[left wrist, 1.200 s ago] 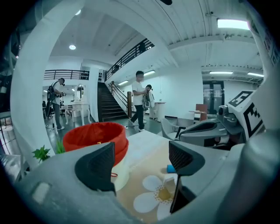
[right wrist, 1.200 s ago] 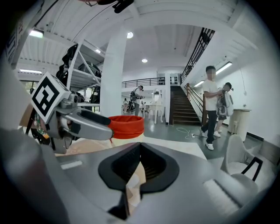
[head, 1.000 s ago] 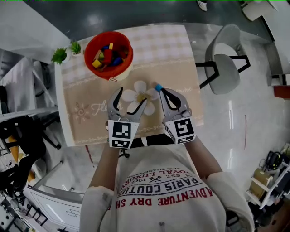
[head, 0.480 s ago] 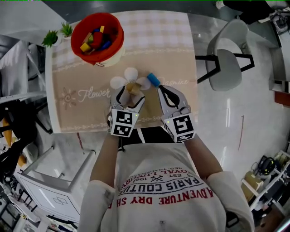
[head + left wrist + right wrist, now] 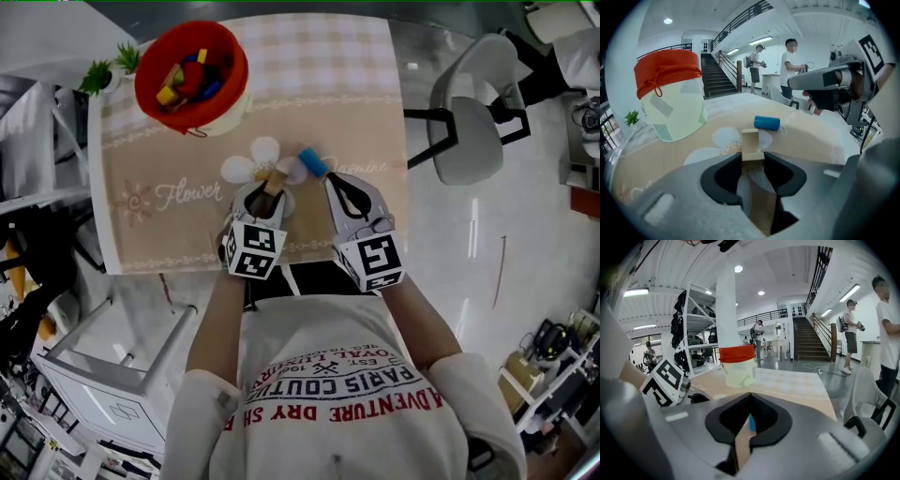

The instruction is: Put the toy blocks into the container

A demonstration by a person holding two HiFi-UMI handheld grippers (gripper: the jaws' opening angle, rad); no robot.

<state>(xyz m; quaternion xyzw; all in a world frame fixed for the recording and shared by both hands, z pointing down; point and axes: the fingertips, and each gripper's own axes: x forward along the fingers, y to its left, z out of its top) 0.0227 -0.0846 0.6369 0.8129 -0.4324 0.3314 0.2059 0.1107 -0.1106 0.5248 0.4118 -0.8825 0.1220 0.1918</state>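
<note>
A tan wooden block (image 5: pixel 274 178) (image 5: pixel 751 145) lies on the white flower print of the beige mat (image 5: pixel 347 112). My left gripper (image 5: pixel 266 193) (image 5: pixel 753 158) is around it, jaws closing, and both tips touch the block's sides. A blue cylinder (image 5: pixel 312 162) (image 5: pixel 767 123) lies just right of the block. My right gripper (image 5: pixel 331 184) (image 5: pixel 750 397) sits just short of the cylinder, apart from it, shut with nothing in it. The container (image 5: pixel 190 67) (image 5: pixel 671 96) (image 5: pixel 737 365), cream with a red cloth rim, stands at the mat's far left and holds several coloured blocks.
A small potted plant (image 5: pixel 105 71) stands left of the container. A grey chair (image 5: pixel 466 127) is beside the table's right edge. The table's near edge runs just under my hands. People stand far off in the hall (image 5: pixel 790 63).
My left gripper has moved forward over the wooden block and its wide-open jaws have narrowed onto the block. The right gripper has stayed near the blue cylinder.
</note>
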